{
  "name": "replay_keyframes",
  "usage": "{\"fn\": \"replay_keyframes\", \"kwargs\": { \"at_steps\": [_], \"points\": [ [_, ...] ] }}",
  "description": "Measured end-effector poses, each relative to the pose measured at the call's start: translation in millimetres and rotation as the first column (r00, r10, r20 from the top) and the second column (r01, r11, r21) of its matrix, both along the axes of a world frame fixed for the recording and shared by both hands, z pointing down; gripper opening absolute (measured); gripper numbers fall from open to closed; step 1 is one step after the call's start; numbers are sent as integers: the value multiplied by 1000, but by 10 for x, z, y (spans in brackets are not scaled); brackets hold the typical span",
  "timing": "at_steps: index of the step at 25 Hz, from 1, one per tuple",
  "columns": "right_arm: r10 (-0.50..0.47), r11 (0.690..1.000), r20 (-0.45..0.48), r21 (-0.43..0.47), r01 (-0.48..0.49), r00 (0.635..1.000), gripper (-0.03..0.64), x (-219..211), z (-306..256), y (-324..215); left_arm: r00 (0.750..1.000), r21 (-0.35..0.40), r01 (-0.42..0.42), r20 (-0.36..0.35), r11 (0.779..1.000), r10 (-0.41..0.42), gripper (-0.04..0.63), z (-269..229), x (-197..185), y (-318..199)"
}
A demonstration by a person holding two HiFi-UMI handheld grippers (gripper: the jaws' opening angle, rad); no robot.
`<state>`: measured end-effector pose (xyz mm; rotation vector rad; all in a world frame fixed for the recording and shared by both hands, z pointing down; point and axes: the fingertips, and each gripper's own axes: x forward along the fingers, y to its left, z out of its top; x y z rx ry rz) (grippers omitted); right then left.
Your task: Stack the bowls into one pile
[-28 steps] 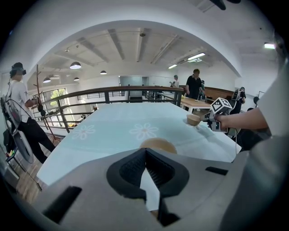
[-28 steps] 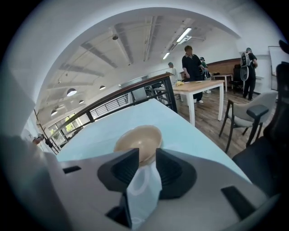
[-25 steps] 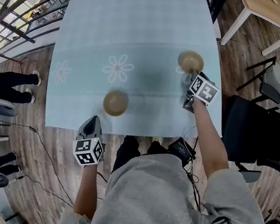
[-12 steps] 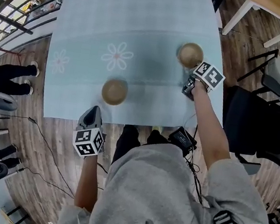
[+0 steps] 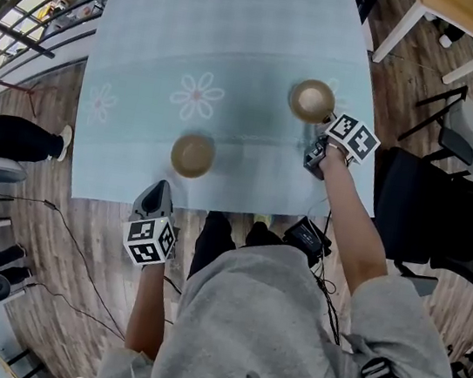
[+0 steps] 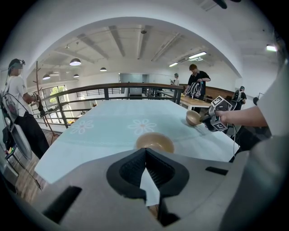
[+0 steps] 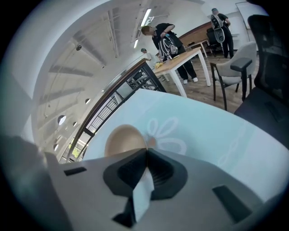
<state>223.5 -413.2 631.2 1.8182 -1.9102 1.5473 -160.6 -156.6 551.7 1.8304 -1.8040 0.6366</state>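
Two tan bowls are on the pale blue tablecloth. The near bowl stands upright close to the table's front edge. My left gripper hangs shut and empty just off that edge, pointing at this bowl. The far bowl is tilted at the right side of the table. My right gripper is shut on its near rim, the jaws meeting right at the rim.
Daisy prints mark the cloth between the bowls. A black office chair stands just right of the table and a wooden table behind it. A railing runs along the left; people stand beyond it and at the back.
The far bowl has shifted a little left and tipped as my right gripper rolled on its rim. The left gripper and the near bowl have stayed put.
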Motion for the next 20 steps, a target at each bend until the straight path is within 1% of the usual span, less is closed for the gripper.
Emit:
{"fn": "replay_keyframes", "kwargs": {
  "at_steps": [3, 8, 13, 20],
  "points": [
    [-4, 1000, 38, -7, 4, 999, 32, -34, -8, 95, 1000, -2, -4, -4, 1000, 4, 20, 23, 25, 8],
    [-41, 999, 66, -4, 41, 997, 32, -140, -123, 228, 1000, 0, -19, -10, 1000, 19, 20, 33, 59, 3],
    [-90, 996, 77, 12, 89, 993, 32, -368, -306, 397, 999, 16, -45, -23, 999, 45, 20, 31, 49, -17],
    [-221, 975, 82, 13, 221, 972, 32, -916, -543, 855, 995, 47, -92, -44, 995, 94, 20, 4, -40, -64]
  ]
}}
